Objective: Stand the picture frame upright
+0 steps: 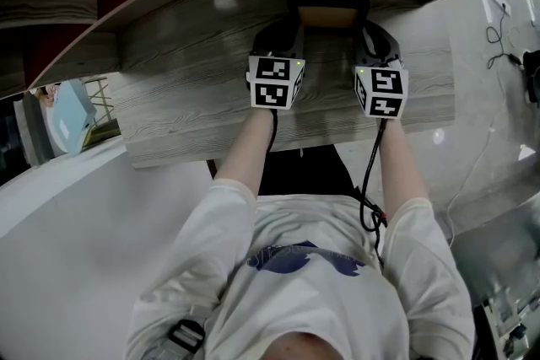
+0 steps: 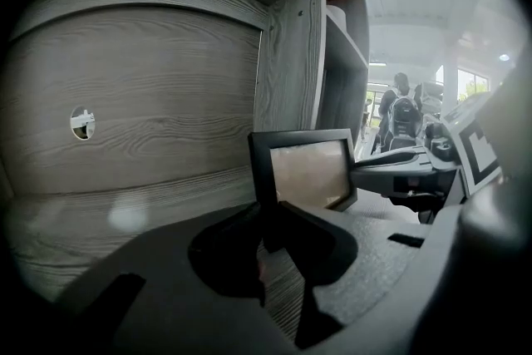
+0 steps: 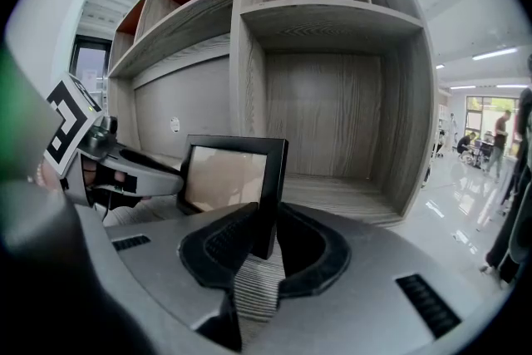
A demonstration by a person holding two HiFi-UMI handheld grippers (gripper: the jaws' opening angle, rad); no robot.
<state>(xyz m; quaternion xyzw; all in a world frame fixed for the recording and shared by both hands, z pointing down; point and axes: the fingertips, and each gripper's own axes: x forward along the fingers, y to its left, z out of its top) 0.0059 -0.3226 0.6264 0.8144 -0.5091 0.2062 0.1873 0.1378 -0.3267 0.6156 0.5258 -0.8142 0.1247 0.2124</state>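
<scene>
Picture frame [image 1: 325, 15]: upright on wood surface [image 1: 186, 110], far centre, before shelf divider [image 3: 241, 54] | left gripper [image 2: 270, 229]: fingers clamped on frame's left edge | right gripper [image 3: 264, 239]: fingers clamped on right edge | step: likely final seating | next: confirm frame stands unaided, then release both sides evenly | writing: none legible; square markers [image 1: 274, 82] only

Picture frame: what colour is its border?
Black; the picture frame shows best in the right gripper view.

I can read no words, numbers or brands; the cubes [image 1: 274, 82] behind my fingers [image 3: 218, 249] carry only black-and-white square marker patterns.
</scene>
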